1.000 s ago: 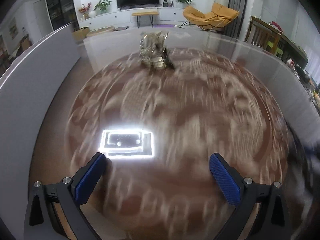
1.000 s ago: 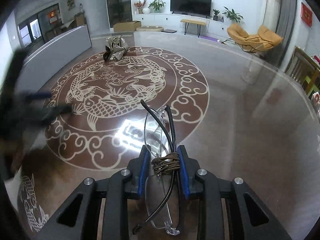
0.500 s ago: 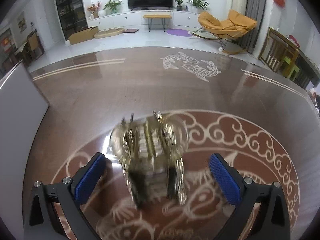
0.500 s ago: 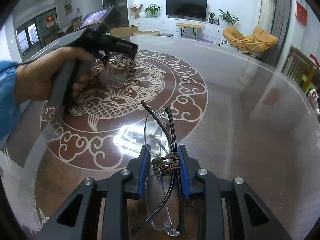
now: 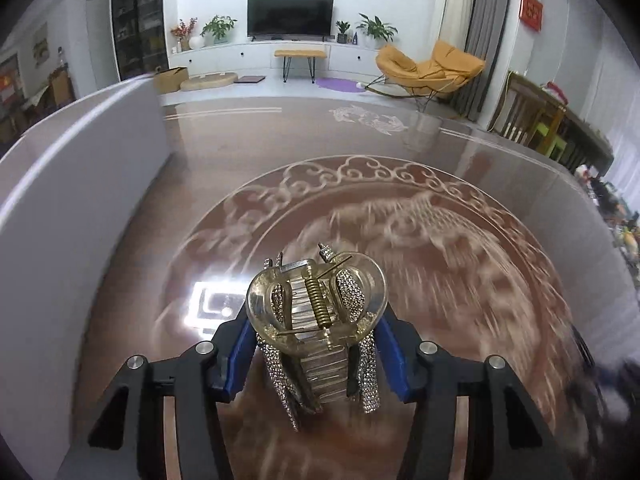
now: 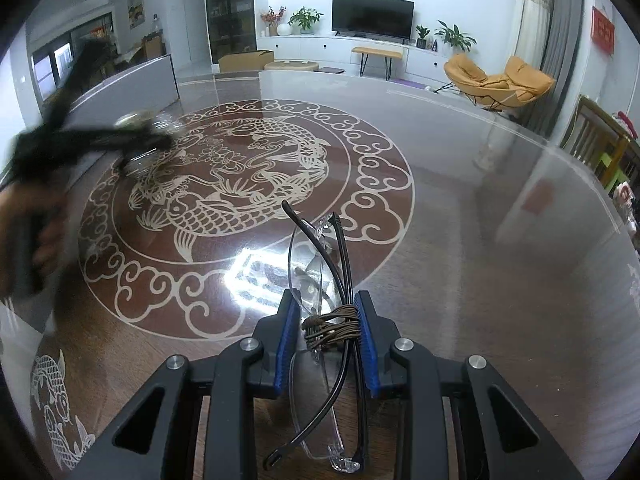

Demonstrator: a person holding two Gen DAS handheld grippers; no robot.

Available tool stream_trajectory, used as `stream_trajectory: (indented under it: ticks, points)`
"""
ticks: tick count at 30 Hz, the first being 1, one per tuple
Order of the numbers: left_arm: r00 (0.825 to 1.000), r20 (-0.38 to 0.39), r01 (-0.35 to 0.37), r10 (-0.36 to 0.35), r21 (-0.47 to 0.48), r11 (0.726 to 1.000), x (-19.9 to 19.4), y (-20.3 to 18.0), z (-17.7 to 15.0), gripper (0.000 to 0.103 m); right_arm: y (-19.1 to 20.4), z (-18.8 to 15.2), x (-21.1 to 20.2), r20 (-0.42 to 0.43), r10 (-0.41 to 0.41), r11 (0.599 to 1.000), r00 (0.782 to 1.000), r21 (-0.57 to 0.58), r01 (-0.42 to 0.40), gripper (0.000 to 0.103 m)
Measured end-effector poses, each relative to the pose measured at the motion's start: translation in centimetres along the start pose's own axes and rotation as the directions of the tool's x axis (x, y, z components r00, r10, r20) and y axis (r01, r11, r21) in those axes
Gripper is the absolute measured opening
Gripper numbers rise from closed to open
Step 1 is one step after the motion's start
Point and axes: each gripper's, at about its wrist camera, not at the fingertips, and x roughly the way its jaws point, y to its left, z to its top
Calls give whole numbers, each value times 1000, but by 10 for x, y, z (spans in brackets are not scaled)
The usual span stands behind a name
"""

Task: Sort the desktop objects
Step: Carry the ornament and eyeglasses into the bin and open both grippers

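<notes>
Both grippers have something between their blue pads. The left gripper (image 5: 316, 354) has a big see-through hair clip (image 5: 318, 316) with sparkly stones and a gold spring between its pads. Its jaws are closing, and the blue pads (image 5: 239, 354) sit right against the clip's sides. The clip points toward the camera, so its far teeth are hidden behind its round top. Under it, the brown table (image 5: 500, 320) with the pale fish drawing looks smeared and blurry. A white glare patch (image 5: 214, 300) shines on the table just left of the clip. A dark blurry shape at the bottom right edge is too fuzzy to name.

The right gripper (image 6: 326, 340) is squeezed tight on a pair of folded glasses (image 6: 320, 276). The glasses have clear lenses and thin black arms, with a brown cord (image 6: 332, 326) wound around them right where the pads press. One end of the glasses sticks out toward the table, and the other end reaches back toward the camera. In the right wrist view, the person's hand (image 6: 28, 236) with the other gripper is a dark blur at the left edge, cut off by the picture. The hair clip there shows only as a pale smudge above the fish drawing.
</notes>
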Motion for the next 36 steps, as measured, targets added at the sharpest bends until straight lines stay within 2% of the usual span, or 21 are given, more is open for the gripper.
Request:
stream_trajectory:
  ticks: [2,4,6,9,11,15,16,17,18,20,21,24,26,28,29,32,34,36]
  points:
    - [999,34,22,-21,-13,1000,-40,10,-12,54,0,3,0,-14,19,1000,1000,4,-19,29]
    - [996,81,42,-40,-26,999,-77,25,-16,54,3,14,-6,-18,76,997,997,28,-75,29]
    - [990,135,45,-39,-38,998,-116,48,-10,54,15,30,-16,2,119,992,993,31,-119,29]
    - [983,184,25,-7,-94,995,-159,94,-3,54,53,56,-33,37,195,981,980,-8,-195,29]
    - [980,196,-13,45,-159,987,-184,136,0,54,93,81,-46,58,282,959,958,-56,-279,29]
    - [972,157,-133,177,-253,958,-200,213,-6,54,189,132,-61,47,484,870,874,-132,-475,29]
    - [970,131,-164,205,-271,949,-199,228,-9,54,225,147,-61,24,539,832,842,-166,-529,29]
    - [969,94,-192,228,-291,937,-192,247,-14,54,245,154,-60,9,565,811,825,-186,-554,29]
    - [970,64,-203,233,-309,929,-187,260,-21,54,280,165,-56,-21,603,775,797,-219,-593,29]
    - [973,-20,-224,231,-339,914,-173,284,-37,54,325,176,-41,-77,634,737,769,-240,-632,29]
    - [970,-60,-241,235,-349,906,-166,294,-44,54,348,179,-32,-106,634,729,766,-252,-637,29]
    - [965,-130,-263,230,-383,886,-154,311,-61,55,402,186,2,-196,593,725,781,-292,-624,29]
    - [962,-156,-270,225,-405,874,-150,316,-71,56,422,183,26,-257,532,754,807,-292,-589,36]
    - [960,-157,-278,233,-396,876,-149,316,-78,60,427,182,41,-296,510,773,808,-254,-581,67]
    - [955,-148,-293,255,-379,878,-150,313,-80,67,424,181,41,-292,507,781,811,-243,-575,71]
    - [933,-84,-356,349,-335,872,-162,302,-82,80,416,179,30,-254,525,773,813,-259,-580,78]
    - [923,-38,-374,383,-325,869,-171,298,-82,82,409,178,20,-214,519,783,828,-270,-561,88]
    - [918,-1,-376,396,-319,870,-185,290,-87,83,402,181,14,-187,527,786,829,-265,-559,90]
